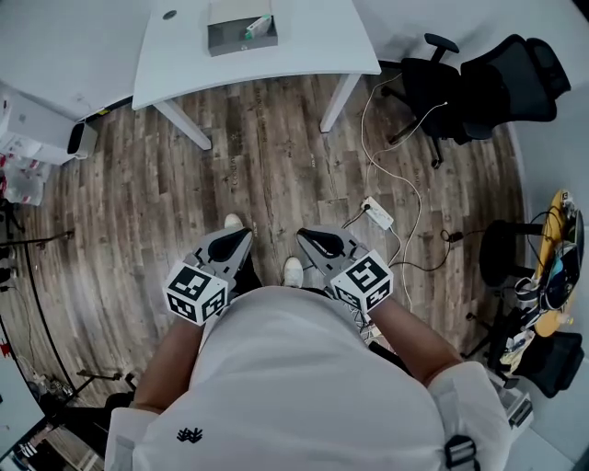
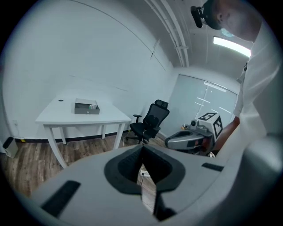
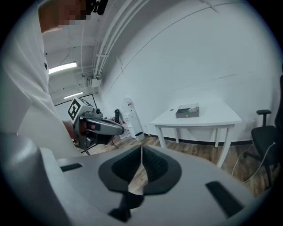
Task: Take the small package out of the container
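With the left tongs (image 1: 235,242) and right tongs (image 1: 318,241) closed and empty at lower centre, the container (image 1: 241,37) on the surface (image 1: 308,51) at the top, package (image 1: 259,26) seemingly inside, awaits approach and opening.

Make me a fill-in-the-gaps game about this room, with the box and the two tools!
The grey container sits on top of the white ____. The left tool and the right tool both have their jaws ____. The office chair is coloured ____.
Missing words: table; shut; black.
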The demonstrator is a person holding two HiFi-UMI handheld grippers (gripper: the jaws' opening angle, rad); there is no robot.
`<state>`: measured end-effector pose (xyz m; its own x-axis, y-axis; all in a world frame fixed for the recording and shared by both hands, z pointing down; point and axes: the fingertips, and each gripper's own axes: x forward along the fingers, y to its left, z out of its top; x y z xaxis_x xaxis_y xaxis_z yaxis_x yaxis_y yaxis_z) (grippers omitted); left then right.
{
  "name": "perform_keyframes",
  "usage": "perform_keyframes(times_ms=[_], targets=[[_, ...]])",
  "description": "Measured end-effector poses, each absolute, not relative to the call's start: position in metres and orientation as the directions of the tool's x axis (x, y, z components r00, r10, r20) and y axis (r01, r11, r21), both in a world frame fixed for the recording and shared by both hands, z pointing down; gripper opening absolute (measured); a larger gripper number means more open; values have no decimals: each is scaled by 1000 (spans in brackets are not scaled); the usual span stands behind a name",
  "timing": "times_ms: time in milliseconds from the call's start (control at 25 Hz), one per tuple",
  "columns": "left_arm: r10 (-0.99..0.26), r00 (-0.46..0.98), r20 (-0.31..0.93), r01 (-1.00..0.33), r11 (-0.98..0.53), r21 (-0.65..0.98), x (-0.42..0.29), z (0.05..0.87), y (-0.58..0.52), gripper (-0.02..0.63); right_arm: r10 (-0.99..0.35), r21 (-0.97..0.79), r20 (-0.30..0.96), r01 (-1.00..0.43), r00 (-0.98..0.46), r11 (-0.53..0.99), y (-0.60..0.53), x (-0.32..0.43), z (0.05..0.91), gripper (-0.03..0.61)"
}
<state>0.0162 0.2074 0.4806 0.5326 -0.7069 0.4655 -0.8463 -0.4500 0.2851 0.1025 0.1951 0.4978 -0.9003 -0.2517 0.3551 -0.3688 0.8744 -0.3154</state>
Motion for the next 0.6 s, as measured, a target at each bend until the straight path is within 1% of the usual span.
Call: perform_keyframes(times_ms=[240, 600], targets=[[-678, 586, 444, -810, -496, 312, -24, 491, 148, 8, -323, -297, 390, -449, -862, 842, 141, 70, 500, 11], [-621, 646, 444, -758, -589, 280, -91, 485, 61, 12, -432, -268, 417, -563, -799, 782, 67, 15, 487, 11]])
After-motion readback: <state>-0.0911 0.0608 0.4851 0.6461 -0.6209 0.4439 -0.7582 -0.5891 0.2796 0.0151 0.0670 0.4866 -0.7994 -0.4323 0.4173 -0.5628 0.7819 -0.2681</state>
